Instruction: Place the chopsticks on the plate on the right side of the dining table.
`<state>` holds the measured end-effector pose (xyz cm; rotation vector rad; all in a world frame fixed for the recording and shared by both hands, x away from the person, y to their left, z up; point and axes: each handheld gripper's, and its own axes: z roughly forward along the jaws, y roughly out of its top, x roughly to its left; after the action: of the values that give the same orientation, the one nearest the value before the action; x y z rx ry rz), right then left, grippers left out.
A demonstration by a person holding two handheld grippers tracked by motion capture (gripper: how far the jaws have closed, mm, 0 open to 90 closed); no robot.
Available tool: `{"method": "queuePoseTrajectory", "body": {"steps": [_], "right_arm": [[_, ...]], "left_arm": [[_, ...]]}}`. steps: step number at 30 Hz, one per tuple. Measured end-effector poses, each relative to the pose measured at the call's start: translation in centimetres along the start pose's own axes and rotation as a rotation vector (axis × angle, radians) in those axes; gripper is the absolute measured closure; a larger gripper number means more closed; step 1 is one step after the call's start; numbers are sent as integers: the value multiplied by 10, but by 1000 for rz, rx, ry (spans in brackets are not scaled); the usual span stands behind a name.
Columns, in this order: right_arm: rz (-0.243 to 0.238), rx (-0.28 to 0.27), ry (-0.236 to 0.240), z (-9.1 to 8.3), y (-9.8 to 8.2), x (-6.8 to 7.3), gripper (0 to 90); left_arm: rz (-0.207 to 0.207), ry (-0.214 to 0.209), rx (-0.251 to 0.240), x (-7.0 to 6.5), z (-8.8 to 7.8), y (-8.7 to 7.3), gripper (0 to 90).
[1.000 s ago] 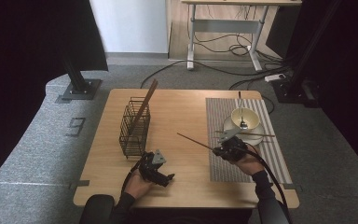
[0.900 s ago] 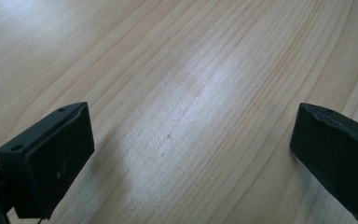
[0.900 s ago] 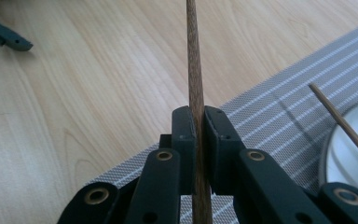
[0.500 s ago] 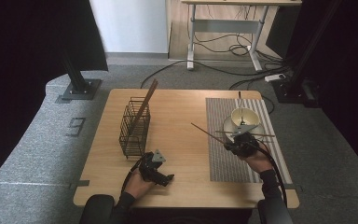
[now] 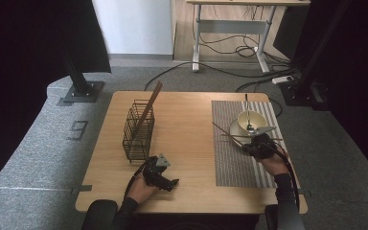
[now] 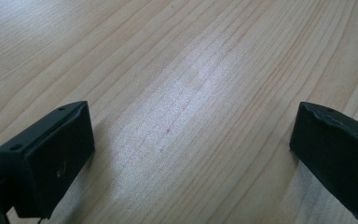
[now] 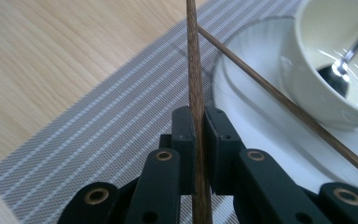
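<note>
Since the earlier frames the right gripper [image 5: 258, 145] has carried its chopstick [image 5: 225, 132] rightward to the plate [image 5: 235, 128]; in the high view it sits at the placemat [image 5: 235, 165]'s 1 o'clock, the left gripper [image 5: 160, 173] resting at the tabletop [image 5: 187, 120]'s 7 o'clock, below the wire basket [image 5: 138, 129]; left gripper view: jaws wide apart over bare wood; right gripper view: jaws clamp the chopstick [image 7: 195, 84], a second chopstick [image 7: 279, 100] lying across the plate [image 7: 256, 121] beside the bowl [image 7: 331, 56].

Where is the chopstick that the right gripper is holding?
In the right gripper view the chopstick is clamped between the right gripper's jaws, above the striped placemat, just left of the white plate where a second chopstick lies.
</note>
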<state>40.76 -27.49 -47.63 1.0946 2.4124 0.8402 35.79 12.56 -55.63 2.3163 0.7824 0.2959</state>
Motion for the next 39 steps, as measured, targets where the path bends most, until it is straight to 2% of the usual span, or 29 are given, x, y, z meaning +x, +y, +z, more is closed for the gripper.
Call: {"method": "queuePoseTrajectory", "body": {"steps": [10, 23, 34, 39], "right_arm": [[66, 24, -35, 3, -15, -24, 824], [117, 45, -32, 13, -27, -44, 823], [155, 35, -23, 17, -34, -58, 806], [172, 29, -36, 17, -37, -63, 780]], "left_arm": [[-1, -1, 0, 0, 0, 0, 0], [-1, -1, 1, 0, 0, 0, 0], [0, -3, 1, 0, 0, 0, 0], [0, -3, 1, 0, 0, 0, 0]]}}
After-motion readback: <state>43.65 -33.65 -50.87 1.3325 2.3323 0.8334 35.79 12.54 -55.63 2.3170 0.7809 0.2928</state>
